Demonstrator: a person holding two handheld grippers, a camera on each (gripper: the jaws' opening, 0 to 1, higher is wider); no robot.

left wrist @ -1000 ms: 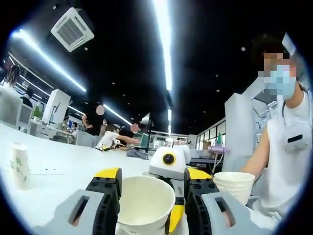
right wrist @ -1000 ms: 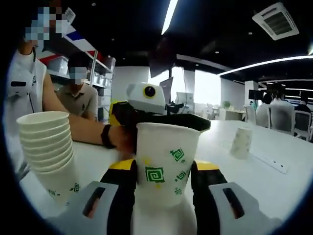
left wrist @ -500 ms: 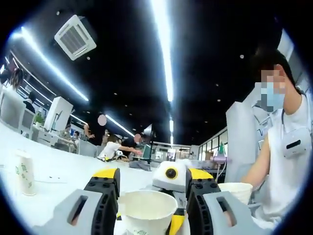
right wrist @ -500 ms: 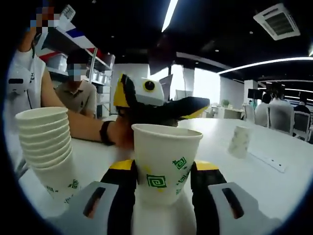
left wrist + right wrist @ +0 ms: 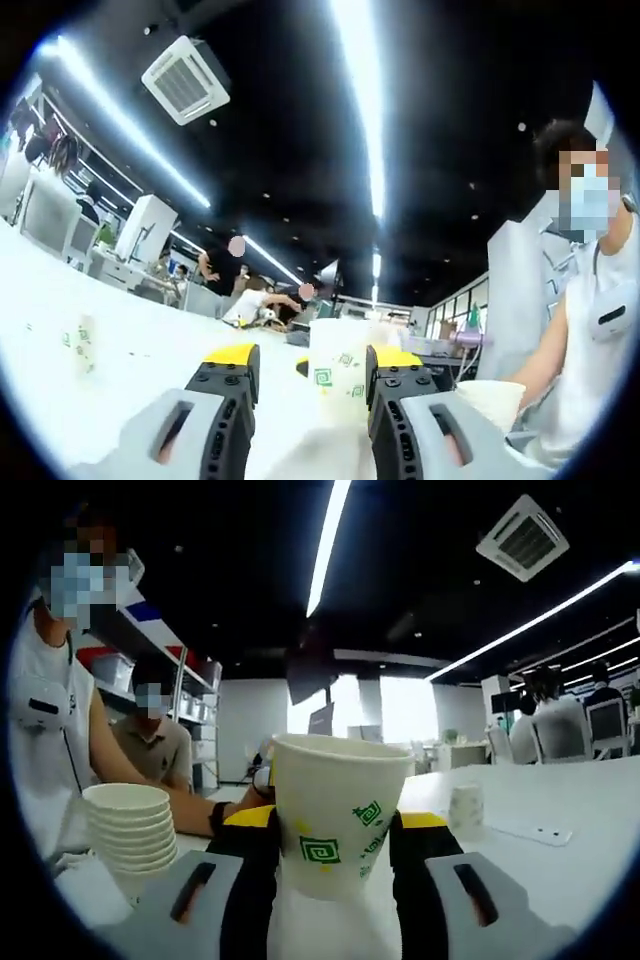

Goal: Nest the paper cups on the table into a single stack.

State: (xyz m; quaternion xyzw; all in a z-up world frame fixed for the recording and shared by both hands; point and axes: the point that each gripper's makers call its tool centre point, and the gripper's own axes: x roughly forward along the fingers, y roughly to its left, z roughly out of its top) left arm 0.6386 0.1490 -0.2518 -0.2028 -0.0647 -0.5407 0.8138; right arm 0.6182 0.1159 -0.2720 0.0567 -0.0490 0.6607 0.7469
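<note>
I have one white paper cup printed with green square-spiral marks point(image 5: 338, 815) pinched upright between the jaws of my right gripper point(image 5: 332, 865), mouth up, held above the white table point(image 5: 560, 815). In the left gripper view a cup of the same print point(image 5: 338, 368) stands between the jaws of my left gripper point(image 5: 306, 400), but whether they press on it or it simply sits beyond them I cannot tell; it may well be the same cup my right tongs carry.

As I judge it, I am in the carrying step: a cup is picked up and has to go into the nested stack of plain-rimmed white paper cups point(image 5: 130, 830) standing on the table to the left in the right gripper view, near the person in a white sleeveless top point(image 5: 40, 730). The next move calls for bringing the cup's base over the stack's open top, keeping it upright and centred, lowering it in, then releasing.

Count: one stack, with about six or seven rims showing; one cup in my right tongs; one small loose printed cup point(image 5: 465, 808) standing farther off on the table, with what looks like a loose cup point(image 5: 82, 343) also far off in the left gripper view, possibly the same one
</note>
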